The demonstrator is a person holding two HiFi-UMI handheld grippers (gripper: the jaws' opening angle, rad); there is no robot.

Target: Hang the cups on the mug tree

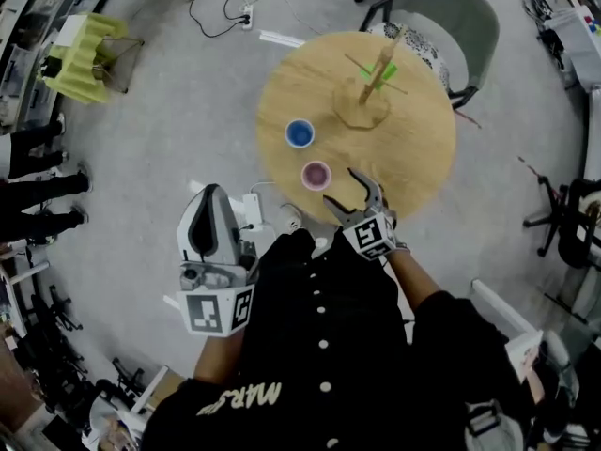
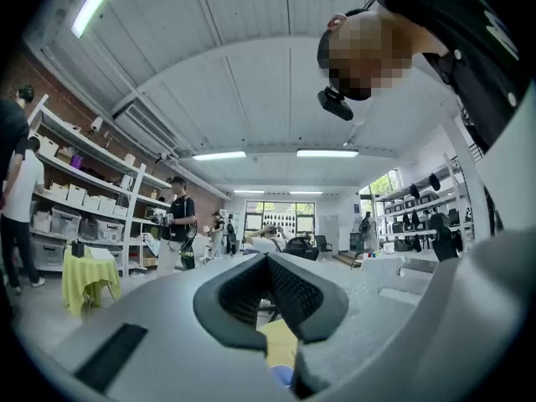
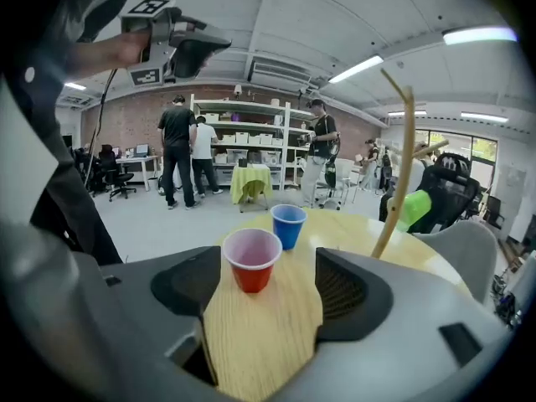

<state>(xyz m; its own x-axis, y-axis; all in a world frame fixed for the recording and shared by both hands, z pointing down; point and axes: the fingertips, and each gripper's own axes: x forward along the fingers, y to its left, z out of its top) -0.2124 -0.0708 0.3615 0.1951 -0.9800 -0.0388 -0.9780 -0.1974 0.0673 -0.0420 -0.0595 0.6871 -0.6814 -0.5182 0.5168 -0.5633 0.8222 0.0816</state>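
A round wooden table (image 1: 418, 172) carries a wooden mug tree (image 1: 374, 87) at its far side, with something green (image 1: 389, 71) on a peg; the tree (image 3: 394, 166) also rises at the right of the right gripper view. A blue cup (image 1: 300, 133) and a red cup (image 1: 316, 175) stand upright on the near left part. My right gripper (image 1: 340, 186) is open at the table's near edge, just right of the red cup. Seen from that gripper (image 3: 260, 287), the red cup (image 3: 252, 258) stands ahead of the gap, untouched, the blue cup (image 3: 289, 224) behind it. My left gripper (image 1: 211, 216) is off the table by my body, its tips (image 2: 270, 262) together, holding nothing.
A grey chair (image 1: 451, 17) stands behind the table. A yellow-draped stand (image 1: 84, 54) is at the far left, cables and a power strip (image 1: 246, 15) lie on the floor, people's legs (image 1: 33, 191) show at the left and an office chair (image 1: 563, 214) at the right.
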